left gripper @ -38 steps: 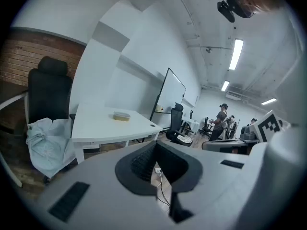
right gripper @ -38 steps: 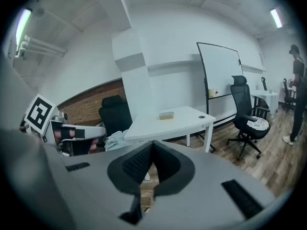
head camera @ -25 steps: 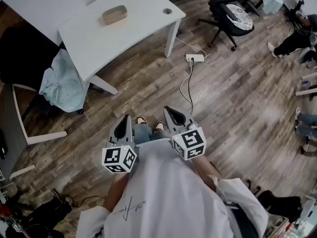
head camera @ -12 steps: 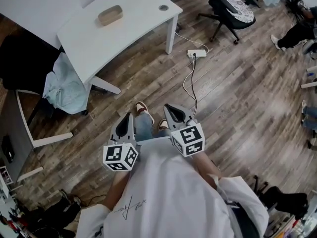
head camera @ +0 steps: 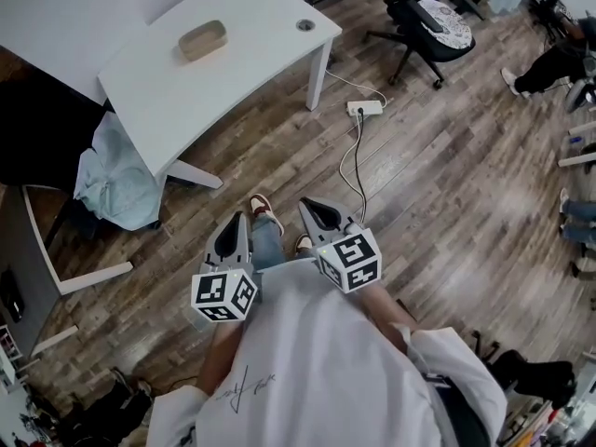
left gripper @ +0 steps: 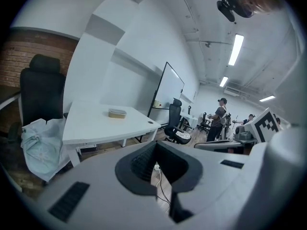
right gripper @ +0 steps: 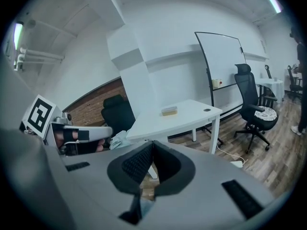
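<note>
The right tool [right gripper: 152, 146] is pointing toward a white bench [right gripper: 192, 116], jaws pressing together on nothing. A small tan box [right gripper: 169, 110], possibly a case, is lying there; the left tool [right gripper: 96, 132] is hovering alongside.

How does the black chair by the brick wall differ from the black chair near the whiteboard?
The chair by the brick wall has a pale blue cloth heaped on it; the chair near the whiteboard carries only a patterned seat pad. The first is drawn up beside the white table; the second stands apart from it on the open wooden floor. Both are black, high-backed and unoccupied.
</note>
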`<state>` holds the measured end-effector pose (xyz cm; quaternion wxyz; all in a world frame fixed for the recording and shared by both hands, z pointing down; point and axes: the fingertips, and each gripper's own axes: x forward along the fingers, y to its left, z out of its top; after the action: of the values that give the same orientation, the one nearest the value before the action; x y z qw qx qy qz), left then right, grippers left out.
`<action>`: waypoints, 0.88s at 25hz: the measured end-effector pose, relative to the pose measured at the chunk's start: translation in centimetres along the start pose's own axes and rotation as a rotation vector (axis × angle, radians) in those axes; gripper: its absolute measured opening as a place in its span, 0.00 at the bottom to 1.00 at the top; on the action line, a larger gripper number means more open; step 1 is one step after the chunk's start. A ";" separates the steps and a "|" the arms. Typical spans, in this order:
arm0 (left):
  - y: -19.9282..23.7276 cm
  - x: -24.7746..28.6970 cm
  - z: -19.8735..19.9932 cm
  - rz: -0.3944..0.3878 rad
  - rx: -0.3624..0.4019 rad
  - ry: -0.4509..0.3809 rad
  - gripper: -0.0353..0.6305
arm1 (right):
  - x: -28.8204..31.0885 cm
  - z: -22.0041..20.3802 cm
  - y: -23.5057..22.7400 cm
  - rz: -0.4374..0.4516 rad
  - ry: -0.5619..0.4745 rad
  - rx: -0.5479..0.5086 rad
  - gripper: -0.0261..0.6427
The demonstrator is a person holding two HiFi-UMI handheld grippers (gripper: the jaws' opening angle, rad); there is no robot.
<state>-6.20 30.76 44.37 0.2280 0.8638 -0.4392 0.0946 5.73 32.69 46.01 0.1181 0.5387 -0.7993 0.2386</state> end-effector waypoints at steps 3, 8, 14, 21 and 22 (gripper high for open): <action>1.0 1.3 1.2 -0.005 -0.013 -0.015 0.06 | 1.6 1.4 -0.1 0.016 -0.002 -0.009 0.06; 3.6 3.7 3.1 0.006 -0.030 -0.026 0.06 | 4.6 3.9 -0.5 0.056 -0.017 -0.019 0.06; 7.0 7.0 5.8 -0.003 -0.046 -0.033 0.06 | 9.3 6.6 -0.6 0.083 -0.008 -0.030 0.06; 10.8 10.0 9.0 -0.011 -0.063 -0.045 0.06 | 14.2 9.8 -0.3 0.092 0.005 -0.061 0.06; 11.3 10.3 9.5 -0.012 -0.065 -0.047 0.06 | 14.8 10.4 -0.3 0.084 0.000 -0.065 0.06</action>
<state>-9.50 13.06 43.29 0.2461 0.8604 -0.4423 0.0586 0.97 15.39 43.75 0.1255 0.5005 -0.8285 0.2174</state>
